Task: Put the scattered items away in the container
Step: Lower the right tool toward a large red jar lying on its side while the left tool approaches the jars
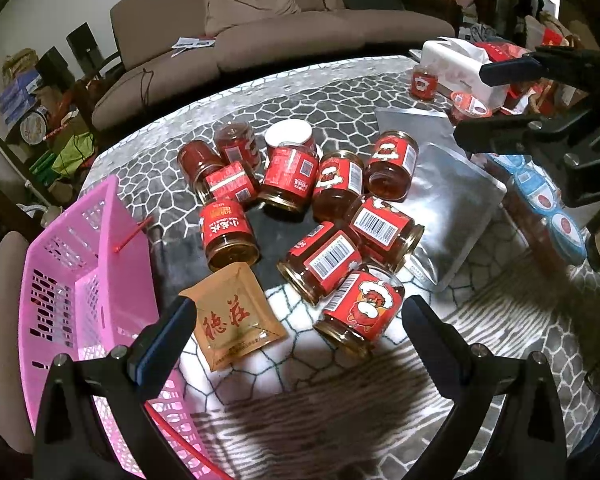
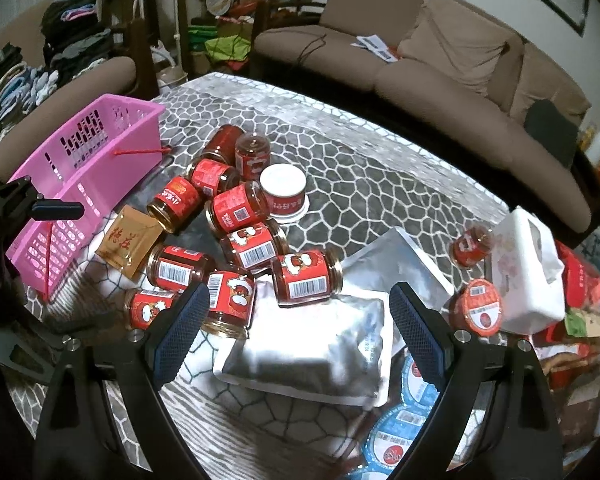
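Several red-labelled glass jars (image 1: 332,256) (image 2: 244,248) lie tumbled in a heap on the stone-patterned table. A white-lidded jar (image 1: 289,133) (image 2: 283,185) sits among them. A tan sachet (image 1: 236,316) (image 2: 130,240) lies at the heap's near left. The pink basket (image 1: 80,280) (image 2: 84,184) stands at the left, with nothing visible inside. My left gripper (image 1: 296,340) is open and empty, above the sachet and the nearest jar (image 1: 360,312). My right gripper (image 2: 296,328) is open and empty above a silver foil pouch (image 2: 312,348); it also shows in the left wrist view (image 1: 512,104).
Two silver pouches (image 1: 448,200) lie right of the jars. Blue-lidded cups (image 2: 400,432), a red-lidded cup (image 2: 478,306), a small jar (image 2: 470,246) and a white tissue box (image 2: 528,272) crowd the right side. A brown sofa (image 2: 420,68) stands behind the table.
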`<state>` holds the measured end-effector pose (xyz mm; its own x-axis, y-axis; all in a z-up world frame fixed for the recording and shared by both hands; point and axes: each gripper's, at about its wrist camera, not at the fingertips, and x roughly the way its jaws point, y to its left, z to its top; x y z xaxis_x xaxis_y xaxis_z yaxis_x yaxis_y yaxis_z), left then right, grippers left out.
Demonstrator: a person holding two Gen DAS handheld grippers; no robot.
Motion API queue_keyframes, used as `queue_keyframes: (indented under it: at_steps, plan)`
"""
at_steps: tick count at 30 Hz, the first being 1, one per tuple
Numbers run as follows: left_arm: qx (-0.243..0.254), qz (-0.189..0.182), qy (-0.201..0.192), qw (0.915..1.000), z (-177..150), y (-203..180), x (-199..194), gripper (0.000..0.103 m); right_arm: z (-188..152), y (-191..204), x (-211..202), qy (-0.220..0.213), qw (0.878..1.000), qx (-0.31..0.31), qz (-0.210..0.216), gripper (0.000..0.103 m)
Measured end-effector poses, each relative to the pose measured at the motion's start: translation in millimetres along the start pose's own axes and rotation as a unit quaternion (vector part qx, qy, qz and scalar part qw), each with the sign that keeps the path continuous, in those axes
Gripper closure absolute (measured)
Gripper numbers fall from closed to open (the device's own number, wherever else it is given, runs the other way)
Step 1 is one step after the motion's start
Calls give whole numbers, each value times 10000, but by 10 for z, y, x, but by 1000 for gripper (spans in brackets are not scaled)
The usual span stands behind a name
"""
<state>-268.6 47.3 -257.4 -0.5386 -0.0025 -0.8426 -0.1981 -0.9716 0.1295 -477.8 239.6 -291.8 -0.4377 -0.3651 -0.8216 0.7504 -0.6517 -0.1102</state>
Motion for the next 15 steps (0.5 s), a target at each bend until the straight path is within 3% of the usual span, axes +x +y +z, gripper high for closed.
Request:
queue_keyframes:
  at_steps: [15]
  plan:
    - [-14,39,157,9999,-74,9,169,0,2,-31,356,257,9993,-86,274,12]
